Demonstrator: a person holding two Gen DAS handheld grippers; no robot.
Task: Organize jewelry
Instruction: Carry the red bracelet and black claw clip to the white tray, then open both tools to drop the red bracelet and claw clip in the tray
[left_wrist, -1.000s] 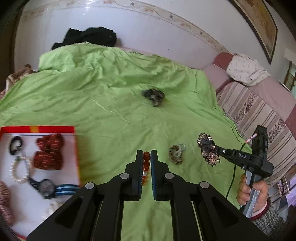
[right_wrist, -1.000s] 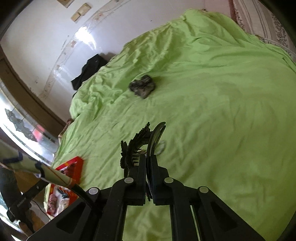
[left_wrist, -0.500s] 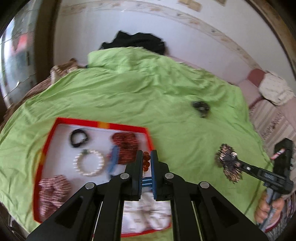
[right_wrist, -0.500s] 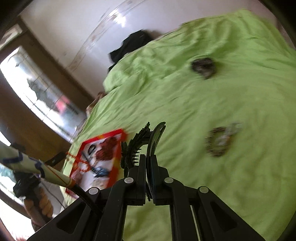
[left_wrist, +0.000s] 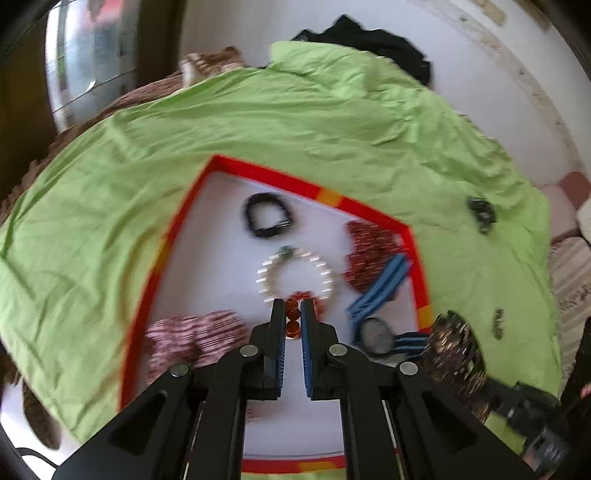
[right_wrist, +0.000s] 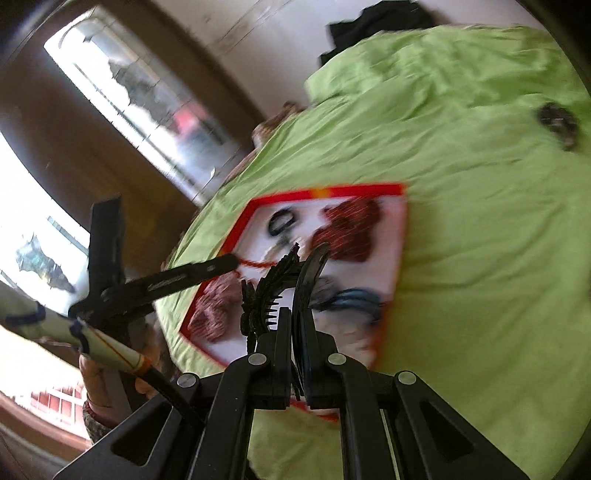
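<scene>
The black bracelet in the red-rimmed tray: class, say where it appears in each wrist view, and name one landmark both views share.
Left wrist view: the black bracelet lies upper centre, in the tray's far part, above the pearl bracelet.
Right wrist view: the black bracelet sits left of centre, near the tray's upper-left corner.
Shared landmark: the tray's red rim.

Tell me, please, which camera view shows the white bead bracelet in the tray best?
The left wrist view: the white bead bracelet shows as a nearly whole ring. In the right wrist view it is blurred and mostly hidden behind the held hair clip.
</scene>
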